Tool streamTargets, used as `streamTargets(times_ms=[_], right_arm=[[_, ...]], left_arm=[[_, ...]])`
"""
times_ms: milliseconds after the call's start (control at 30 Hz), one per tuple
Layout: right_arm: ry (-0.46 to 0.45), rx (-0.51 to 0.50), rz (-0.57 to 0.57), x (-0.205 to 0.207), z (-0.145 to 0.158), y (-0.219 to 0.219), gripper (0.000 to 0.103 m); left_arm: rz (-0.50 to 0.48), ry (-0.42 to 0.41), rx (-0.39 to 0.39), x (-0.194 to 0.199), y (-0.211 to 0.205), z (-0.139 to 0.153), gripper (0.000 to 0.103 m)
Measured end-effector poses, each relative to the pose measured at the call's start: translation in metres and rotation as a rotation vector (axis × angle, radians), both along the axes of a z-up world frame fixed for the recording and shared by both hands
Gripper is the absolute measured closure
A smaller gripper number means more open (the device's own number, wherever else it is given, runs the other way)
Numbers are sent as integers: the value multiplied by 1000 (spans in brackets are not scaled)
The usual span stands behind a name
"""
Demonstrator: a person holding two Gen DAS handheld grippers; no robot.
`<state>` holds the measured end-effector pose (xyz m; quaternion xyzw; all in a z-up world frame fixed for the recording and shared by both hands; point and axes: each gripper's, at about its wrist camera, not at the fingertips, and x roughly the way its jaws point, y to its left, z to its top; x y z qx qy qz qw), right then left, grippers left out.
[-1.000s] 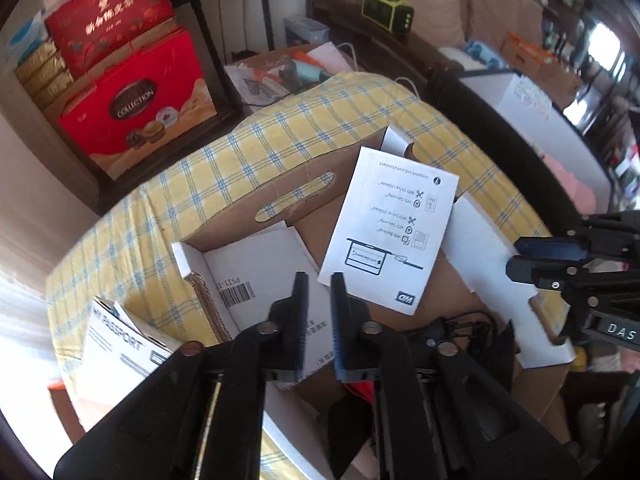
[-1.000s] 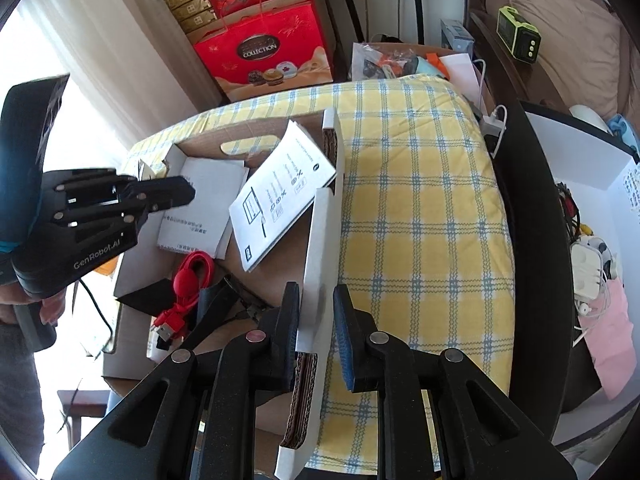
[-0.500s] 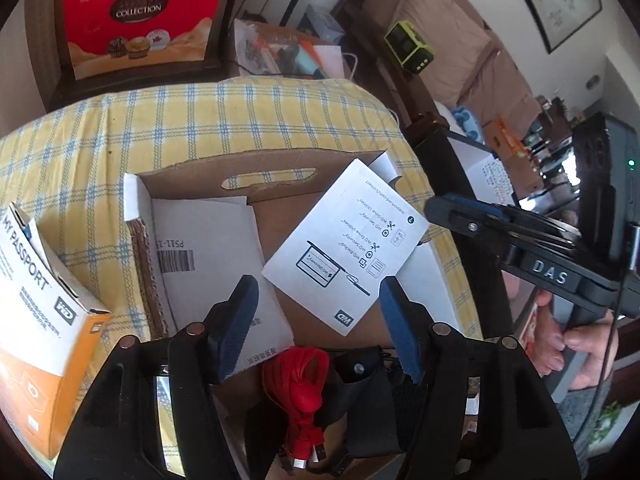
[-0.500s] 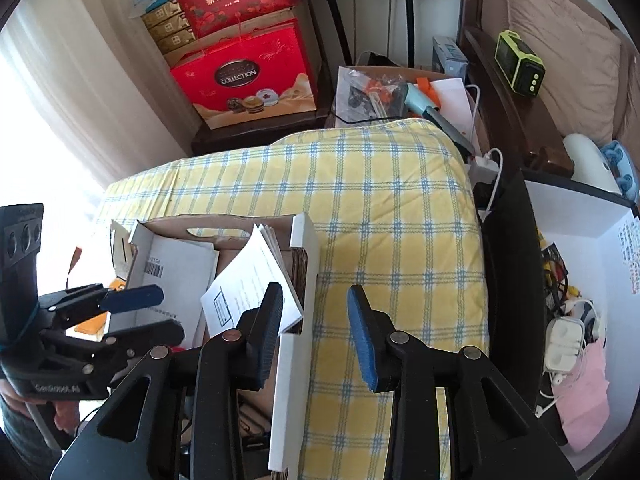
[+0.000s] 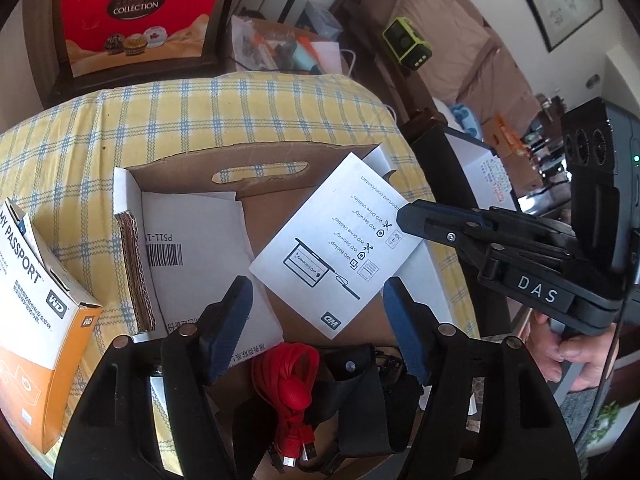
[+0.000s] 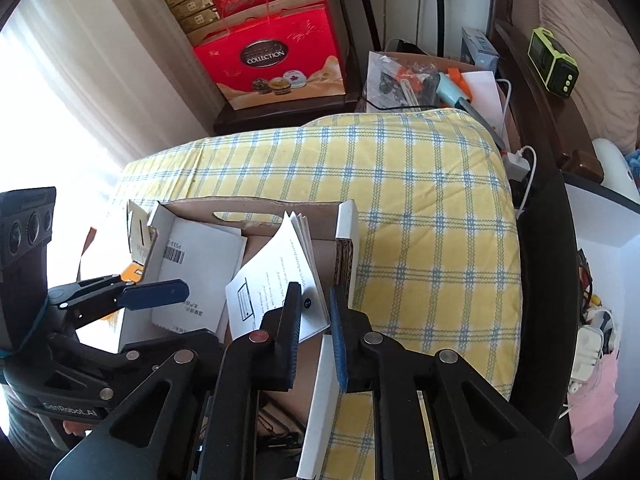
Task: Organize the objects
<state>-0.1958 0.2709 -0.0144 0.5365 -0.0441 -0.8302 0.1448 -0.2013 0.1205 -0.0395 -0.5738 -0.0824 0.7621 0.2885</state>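
Observation:
An open cardboard box [image 5: 260, 156] lies on a yellow checked cover. Inside it, a white WD booklet [image 5: 336, 248] leans tilted beside a white sheet with a barcode [image 5: 192, 248]. My left gripper [image 5: 316, 320] hangs over the box's near end, its jaws opening with nothing between them. Under it lie a coiled red cable [image 5: 288, 372] and a black pouch [image 5: 352, 384]. My right gripper [image 6: 314, 312] is closing, the booklet's [image 6: 276, 268] lower corner pinched between its pads, just inside the box's right wall [image 6: 346, 220]. From the left wrist view, the right gripper [image 5: 404, 216] sits at the booklet's right edge.
An orange and white WD My Passport carton [image 5: 36, 292] stands left of the cardboard box. The checked cover [image 6: 420, 200] spreads to the right and ends at a dark wooden frame [image 6: 548, 240]. Red gift boxes [image 6: 272, 60] and a cluttered tray [image 6: 420, 80] stand behind.
My left gripper's jaws spread wide and the wrist rolled, bringing the red cable into view. My right gripper left the box's wall, opened, and closed on the booklet's corner.

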Motion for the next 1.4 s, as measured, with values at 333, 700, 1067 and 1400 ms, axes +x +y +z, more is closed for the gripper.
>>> streamTargets(times_ms=[333, 700, 1067, 1400], right_arm=[[-57, -60, 34, 1, -14, -15, 88], [-6, -181, -25, 3, 16, 2, 101], [-5, -377, -53, -1, 35, -14, 101], [-107, -472, -81, -11, -7, -36, 101]], left_arm=[[17, -11, 24, 3, -4, 1, 40], [46, 22, 92, 5, -27, 24, 40], [119, 29, 101, 3, -64, 34, 39], [143, 35, 89, 4, -82, 34, 39]])
